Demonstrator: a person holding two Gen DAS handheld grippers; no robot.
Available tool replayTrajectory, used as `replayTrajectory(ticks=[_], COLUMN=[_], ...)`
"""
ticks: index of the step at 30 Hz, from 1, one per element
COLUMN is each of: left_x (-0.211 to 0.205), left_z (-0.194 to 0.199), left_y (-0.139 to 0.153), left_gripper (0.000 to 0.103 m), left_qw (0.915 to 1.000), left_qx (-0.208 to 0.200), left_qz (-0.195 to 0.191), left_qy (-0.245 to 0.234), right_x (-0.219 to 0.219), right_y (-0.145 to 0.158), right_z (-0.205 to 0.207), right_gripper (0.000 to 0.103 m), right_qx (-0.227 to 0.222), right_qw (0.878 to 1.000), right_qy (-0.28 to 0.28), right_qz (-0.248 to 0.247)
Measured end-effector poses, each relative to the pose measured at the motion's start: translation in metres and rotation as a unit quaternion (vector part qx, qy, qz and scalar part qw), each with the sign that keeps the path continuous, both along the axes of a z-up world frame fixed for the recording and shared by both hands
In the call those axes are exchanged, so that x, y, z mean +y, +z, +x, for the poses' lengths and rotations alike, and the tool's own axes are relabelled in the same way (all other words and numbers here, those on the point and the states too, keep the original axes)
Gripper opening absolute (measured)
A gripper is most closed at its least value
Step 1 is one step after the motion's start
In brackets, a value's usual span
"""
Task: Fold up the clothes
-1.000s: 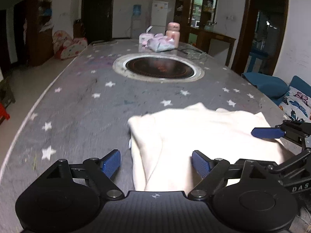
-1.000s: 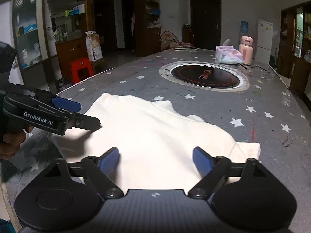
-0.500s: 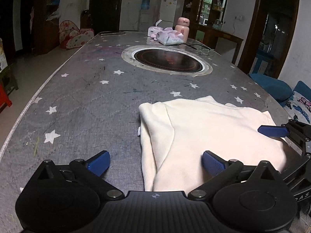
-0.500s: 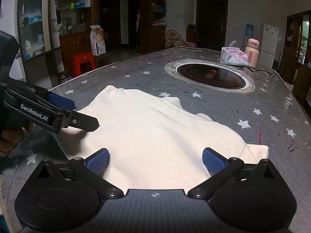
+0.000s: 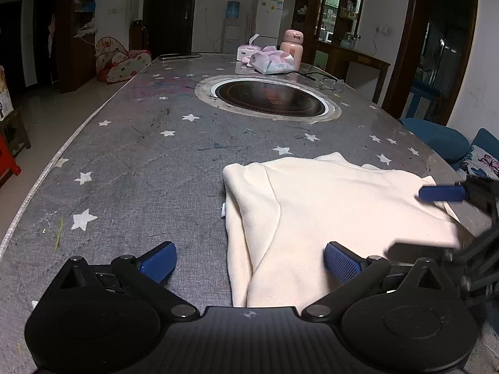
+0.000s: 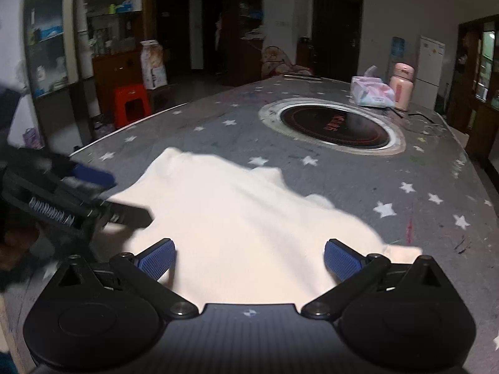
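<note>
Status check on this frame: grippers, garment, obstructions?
Left gripper and right gripper open, jaws just widened, nothing gripped. Cream garment partly folded, flat on table. No obstruction near it.

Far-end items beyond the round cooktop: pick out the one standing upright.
The pink bottle stands upright with a lid; the tissue pack beside it lies flat and crumpled.

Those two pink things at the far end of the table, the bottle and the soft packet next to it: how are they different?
The pink bottle stands upright and looks hard and smooth, while the soft packet lies low and crumpled on the table. The bottle is one plain pink; the packet is pale pink and white with a printed label. Both sit at the far end, beyond the round black cooktop, close beside each other.
</note>
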State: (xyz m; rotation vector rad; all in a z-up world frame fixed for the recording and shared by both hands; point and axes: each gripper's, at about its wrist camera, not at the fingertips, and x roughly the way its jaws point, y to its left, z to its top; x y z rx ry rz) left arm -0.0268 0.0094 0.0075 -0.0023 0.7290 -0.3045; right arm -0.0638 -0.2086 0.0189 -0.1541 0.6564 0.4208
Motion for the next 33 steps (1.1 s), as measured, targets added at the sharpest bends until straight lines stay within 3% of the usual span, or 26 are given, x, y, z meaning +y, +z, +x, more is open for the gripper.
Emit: replayTrajectory(ticks=[9,21,27,33], left_x=[0.000,0.000,0.001,0.002], left_z=[0.000,0.000,0.000,0.000], left_y=[-0.001,-0.001,-0.001,0.000], left_gripper=[0.103,0.103,0.103,0.103], left_qw=[1.0000,1.0000,1.0000,1.0000], left_qx=[-0.001,-0.001,-0.001,0.000], left_qz=[0.002,-0.001,-0.001,-0.002], left_qy=[-0.001,-0.003,-0.003,-0.005], right_x=[-0.010,-0.007,0.001,0.013], right_y=[-0.004,-0.002,0.013,0.003], right_z=[0.034,0.053,0.063,0.091], right_gripper=[0.103,0.103,0.103,0.103], right_qx=[0.063,0.080,0.060,0.075], right_qw=[0.998,0.996,0.998,0.995], right_qy=[-0.014,-0.029,-0.033,-0.050], right_qz=[0.001,-0.005,-0.010,-0.041])
